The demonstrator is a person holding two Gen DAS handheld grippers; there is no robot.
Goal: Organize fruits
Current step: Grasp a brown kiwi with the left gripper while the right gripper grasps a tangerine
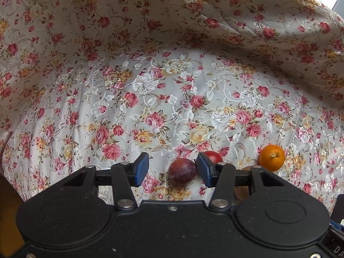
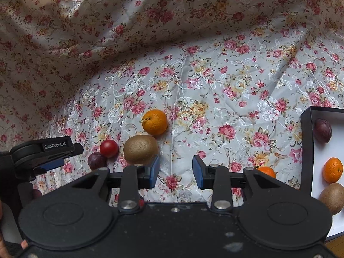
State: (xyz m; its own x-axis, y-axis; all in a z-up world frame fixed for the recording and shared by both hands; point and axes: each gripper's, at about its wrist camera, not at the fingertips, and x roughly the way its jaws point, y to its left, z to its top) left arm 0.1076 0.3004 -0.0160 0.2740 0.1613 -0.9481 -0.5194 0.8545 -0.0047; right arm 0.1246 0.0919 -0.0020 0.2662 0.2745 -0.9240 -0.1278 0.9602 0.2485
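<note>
In the left wrist view my left gripper (image 1: 173, 168) is open, with a dark purple plum (image 1: 182, 171) lying on the floral cloth between its blue pads, untouched. A red tomato (image 1: 212, 157) sits just behind the right pad and an orange mandarin (image 1: 271, 157) further right. In the right wrist view my right gripper (image 2: 175, 171) is open and empty above the cloth. A kiwi (image 2: 140, 149), a mandarin (image 2: 154, 122), the tomato (image 2: 109, 148) and the plum (image 2: 96, 160) lie to its left, near the left gripper (image 2: 46, 154). Another mandarin (image 2: 266, 171) peeks out behind the right finger.
A black-rimmed white box (image 2: 306, 150) at the right edge holds a plum (image 2: 322, 130), a mandarin (image 2: 333, 169) and a kiwi (image 2: 332, 197). The floral cloth (image 1: 150, 99) covers the table and rises in folds at the back. A brown fruit (image 1: 247, 168) is mostly hidden behind the left gripper's right finger.
</note>
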